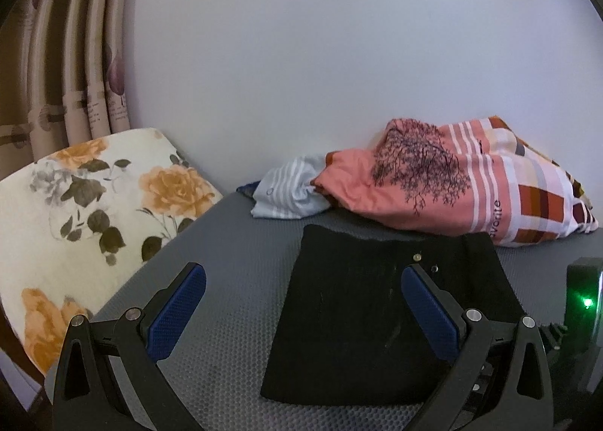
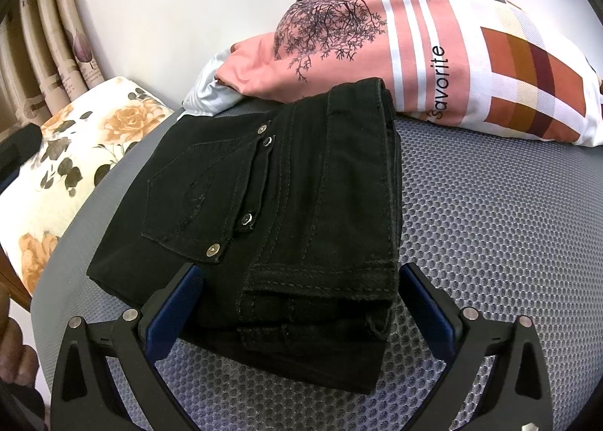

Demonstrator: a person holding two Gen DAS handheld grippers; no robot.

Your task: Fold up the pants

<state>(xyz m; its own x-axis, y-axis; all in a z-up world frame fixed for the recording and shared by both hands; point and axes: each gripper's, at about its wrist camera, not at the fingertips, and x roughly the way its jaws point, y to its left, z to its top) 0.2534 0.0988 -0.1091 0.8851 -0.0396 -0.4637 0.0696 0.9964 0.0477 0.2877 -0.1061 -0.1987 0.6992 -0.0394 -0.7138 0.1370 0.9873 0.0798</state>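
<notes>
Black pants lie folded in a thick stack on the grey mesh mat, back pocket and metal rivets facing up. They also show in the left wrist view as a flat black rectangle. My right gripper is open, its blue pads on either side of the stack's near edge, holding nothing. My left gripper is open and empty over the mat, its right finger above the pants' left part.
A pile of pink, striped and checked cloth lies behind the pants against the white wall. A floral cushion sits left of the mat, curtains behind it. A black device with a green light is at the right.
</notes>
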